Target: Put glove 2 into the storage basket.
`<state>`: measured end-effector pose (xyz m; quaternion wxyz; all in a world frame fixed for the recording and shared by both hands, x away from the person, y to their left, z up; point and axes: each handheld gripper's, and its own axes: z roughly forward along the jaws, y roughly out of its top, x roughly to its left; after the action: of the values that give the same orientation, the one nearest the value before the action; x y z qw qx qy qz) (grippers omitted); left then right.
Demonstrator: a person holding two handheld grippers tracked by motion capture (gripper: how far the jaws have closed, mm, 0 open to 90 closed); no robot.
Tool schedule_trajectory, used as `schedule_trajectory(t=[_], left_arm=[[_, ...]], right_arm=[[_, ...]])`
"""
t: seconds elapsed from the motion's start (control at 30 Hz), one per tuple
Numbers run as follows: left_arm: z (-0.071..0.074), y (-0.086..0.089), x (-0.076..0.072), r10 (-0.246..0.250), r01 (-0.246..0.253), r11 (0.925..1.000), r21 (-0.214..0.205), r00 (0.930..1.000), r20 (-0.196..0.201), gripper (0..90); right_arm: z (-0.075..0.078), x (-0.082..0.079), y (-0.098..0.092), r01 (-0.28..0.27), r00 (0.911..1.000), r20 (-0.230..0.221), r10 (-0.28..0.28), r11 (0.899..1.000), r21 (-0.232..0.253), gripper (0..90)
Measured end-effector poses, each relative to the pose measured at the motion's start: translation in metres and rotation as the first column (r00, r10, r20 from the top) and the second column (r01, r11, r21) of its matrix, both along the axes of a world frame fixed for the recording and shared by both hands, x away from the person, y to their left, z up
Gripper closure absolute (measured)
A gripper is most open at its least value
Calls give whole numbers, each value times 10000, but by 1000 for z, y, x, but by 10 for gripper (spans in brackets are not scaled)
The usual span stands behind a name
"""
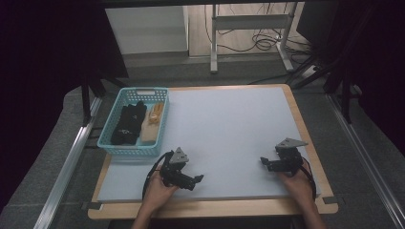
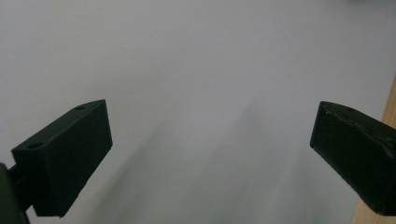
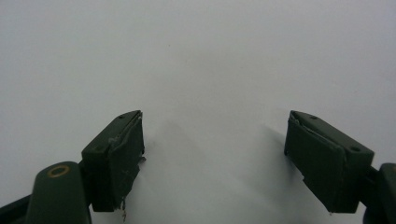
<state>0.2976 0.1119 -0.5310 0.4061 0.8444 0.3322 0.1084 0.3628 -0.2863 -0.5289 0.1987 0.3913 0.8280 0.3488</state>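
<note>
My left gripper (image 1: 197, 180) rests low over the white table mat (image 1: 229, 129) near its front left, held by a hand, pointing right. In the left gripper view its black jaws stand wide apart (image 2: 210, 140) with bare mat between them. My right gripper (image 1: 264, 162) sits near the front right edge, pointing left, also open; the right gripper view shows its jaws spread (image 3: 215, 149) over plain mat. A light blue basket (image 1: 107, 140) at the table's left edge holds black cloth items (image 1: 128, 123) and tan ones (image 1: 153, 124).
The mat lies on a wooden tabletop (image 1: 210, 208) whose border shows at front and right. Beyond the far edge stand a white table frame (image 1: 248, 24) and loose floor cables (image 1: 265, 43). Dark curtains flank both sides.
</note>
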Motion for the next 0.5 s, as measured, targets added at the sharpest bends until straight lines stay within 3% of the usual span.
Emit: schedule_trajectory(t=[0.3, 0.33, 0.5], left_arm=[[-15, -5, 1, 153, -134, 9971, 751, 9996, -251, 0], [-16, -7, 1, 240, -209, 9949, 991, 9992, -308, 0], [-16, -9, 1, 243, -211, 9938, 1094, 9993, -275, 0]], right_arm=[[0, 0, 0, 2, 10000, 5, -2, 10000, 3, 196], [0, 0, 0, 2, 10000, 3, -2, 10000, 5, 195], [0, 0, 0, 5, 10000, -15, -5, 10000, 8, 195]])
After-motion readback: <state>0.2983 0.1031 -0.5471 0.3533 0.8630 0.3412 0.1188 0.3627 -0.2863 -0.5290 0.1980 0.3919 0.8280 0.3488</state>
